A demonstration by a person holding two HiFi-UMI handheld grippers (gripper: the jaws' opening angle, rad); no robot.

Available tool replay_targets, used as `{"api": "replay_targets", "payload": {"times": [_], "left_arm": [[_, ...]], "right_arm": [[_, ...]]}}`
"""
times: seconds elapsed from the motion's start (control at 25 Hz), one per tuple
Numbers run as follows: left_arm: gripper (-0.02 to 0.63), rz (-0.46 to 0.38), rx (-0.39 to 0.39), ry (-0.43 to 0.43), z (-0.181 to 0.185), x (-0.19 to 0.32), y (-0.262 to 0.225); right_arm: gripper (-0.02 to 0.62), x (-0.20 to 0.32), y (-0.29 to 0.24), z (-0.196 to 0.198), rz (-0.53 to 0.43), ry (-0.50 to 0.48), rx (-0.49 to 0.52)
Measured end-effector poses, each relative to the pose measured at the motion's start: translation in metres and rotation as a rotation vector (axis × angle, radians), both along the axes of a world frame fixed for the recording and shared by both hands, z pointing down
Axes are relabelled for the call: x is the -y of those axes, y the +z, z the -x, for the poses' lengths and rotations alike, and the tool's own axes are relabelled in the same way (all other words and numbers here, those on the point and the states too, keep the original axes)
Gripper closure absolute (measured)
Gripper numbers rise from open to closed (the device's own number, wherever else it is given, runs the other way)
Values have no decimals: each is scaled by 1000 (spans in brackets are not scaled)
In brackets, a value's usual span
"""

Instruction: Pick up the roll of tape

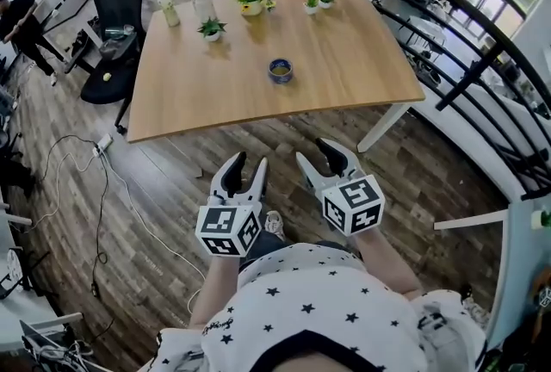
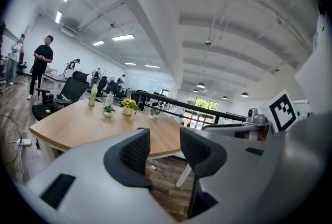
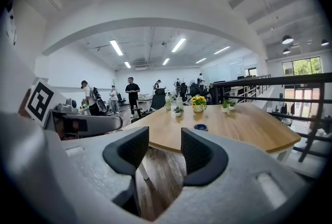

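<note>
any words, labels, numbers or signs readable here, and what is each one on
No text reads clearly.
Cubes on the left hand-held gripper and right hand-held gripper: black-and-white square patterns, no letters.
Shirt sleeve: script print, too blurred to read.
Bottle: label too small to read.

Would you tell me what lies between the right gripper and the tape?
Between right gripper and tape: only bare table and floor, in the head view.

Matt wooden table (image 1: 362,60), dark wood-plank floor (image 1: 164,185), ribbed matt-black fingers (image 3: 127,153)
</note>
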State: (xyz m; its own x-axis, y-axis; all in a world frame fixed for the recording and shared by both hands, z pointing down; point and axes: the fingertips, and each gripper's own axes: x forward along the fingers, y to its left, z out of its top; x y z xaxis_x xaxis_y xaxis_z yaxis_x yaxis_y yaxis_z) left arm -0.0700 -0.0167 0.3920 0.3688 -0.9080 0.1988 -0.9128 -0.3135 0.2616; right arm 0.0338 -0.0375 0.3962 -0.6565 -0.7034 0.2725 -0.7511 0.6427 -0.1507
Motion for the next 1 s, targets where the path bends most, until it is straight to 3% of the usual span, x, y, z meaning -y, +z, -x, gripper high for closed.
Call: {"api": "replay_targets", "payload": {"times": [0.48, 1.0], "left_arm": [[446, 18, -8, 31, 35, 81, -1], [446, 39, -10, 60, 60, 155, 11]], "right_arm": [[419, 80, -7, 39, 6, 14, 1], [419, 151, 4, 56, 23, 65, -8]]}}
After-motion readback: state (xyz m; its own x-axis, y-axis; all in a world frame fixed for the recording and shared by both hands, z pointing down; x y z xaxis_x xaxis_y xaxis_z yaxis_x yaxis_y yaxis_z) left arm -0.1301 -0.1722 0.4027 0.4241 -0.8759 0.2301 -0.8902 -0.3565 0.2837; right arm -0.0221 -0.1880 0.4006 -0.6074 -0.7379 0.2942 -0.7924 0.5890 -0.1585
